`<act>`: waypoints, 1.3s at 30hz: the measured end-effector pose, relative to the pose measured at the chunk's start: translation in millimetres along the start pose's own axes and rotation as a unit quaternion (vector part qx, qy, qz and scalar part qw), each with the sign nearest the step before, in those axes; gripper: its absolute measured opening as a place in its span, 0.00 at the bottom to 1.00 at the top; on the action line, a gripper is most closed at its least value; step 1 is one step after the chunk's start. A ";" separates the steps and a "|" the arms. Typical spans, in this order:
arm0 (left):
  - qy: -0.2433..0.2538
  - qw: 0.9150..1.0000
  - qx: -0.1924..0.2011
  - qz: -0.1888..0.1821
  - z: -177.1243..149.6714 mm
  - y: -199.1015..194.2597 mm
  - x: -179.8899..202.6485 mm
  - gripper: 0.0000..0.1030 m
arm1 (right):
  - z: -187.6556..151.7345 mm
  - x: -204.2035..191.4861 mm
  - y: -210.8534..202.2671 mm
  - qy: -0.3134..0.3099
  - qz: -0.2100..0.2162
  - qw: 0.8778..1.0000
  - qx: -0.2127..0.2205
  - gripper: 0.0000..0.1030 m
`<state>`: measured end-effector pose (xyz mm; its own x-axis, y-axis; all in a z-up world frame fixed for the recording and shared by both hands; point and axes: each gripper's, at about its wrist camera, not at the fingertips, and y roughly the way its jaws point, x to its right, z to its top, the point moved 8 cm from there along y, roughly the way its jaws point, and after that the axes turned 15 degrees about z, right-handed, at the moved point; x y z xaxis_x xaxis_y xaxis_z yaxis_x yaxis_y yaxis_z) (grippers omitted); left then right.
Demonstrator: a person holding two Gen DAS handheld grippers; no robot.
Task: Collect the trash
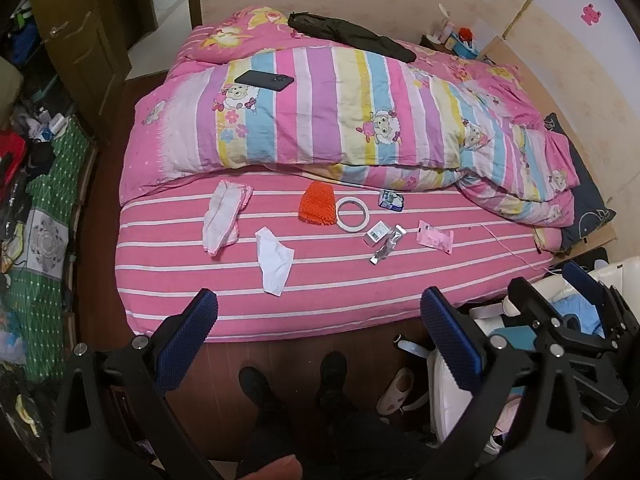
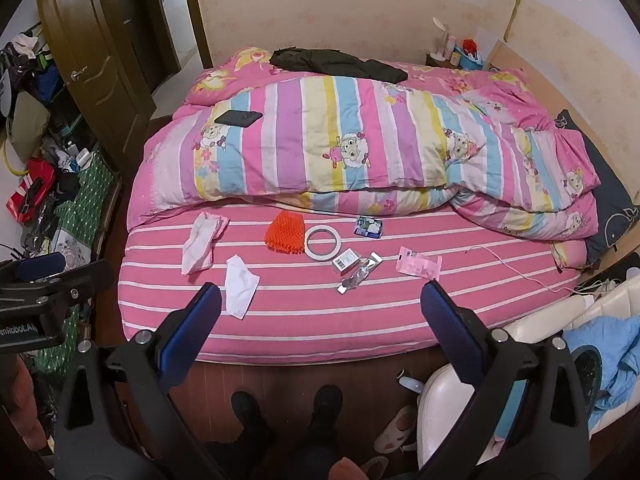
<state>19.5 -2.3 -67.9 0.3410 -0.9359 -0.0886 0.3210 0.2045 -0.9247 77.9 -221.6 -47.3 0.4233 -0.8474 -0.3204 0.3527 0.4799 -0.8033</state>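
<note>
Pink-striped cotton bed [image 1: 320, 300] carrying scattered trash mid-mattress: crumpled white tissue [image 1: 274, 260], crinkled foil wrapper [image 1: 387, 245], flat pink packet [image 1: 435, 236], small box [image 1: 377, 233], tape ring [image 1: 352, 214], orange knit mesh [image 1: 317, 201]. Left claw [image 1: 318, 344] and right claw [image 2: 320, 332] both spread wide, holding nothing, near edge of the bed.

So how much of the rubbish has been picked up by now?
Nothing looks collected yet. Both the left gripper and right gripper hang open and empty over the bed's edge. Left to gather: the white tissue, silver wrapper, small box, pink packet and blue-white packet on the striped sheet.
</note>
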 end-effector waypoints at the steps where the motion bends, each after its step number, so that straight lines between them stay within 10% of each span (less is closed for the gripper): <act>1: 0.000 1.000 0.000 -0.001 0.0 -0.2 -0.1 0.96 | -0.5 -0.2 -0.1 -0.001 0.000 1.000 0.000 0.96; 39: 0.000 1.000 0.000 -0.003 -12.9 -5.2 -0.2 0.96 | -12.9 1.1 -7.7 0.003 0.002 1.000 0.004 0.96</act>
<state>6.4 -6.9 -67.8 0.3389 -0.9371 -0.0835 0.3238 0.1995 -0.9248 64.9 -229.2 -47.9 0.4190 -0.8472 -0.3267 0.3577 0.4847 -0.7982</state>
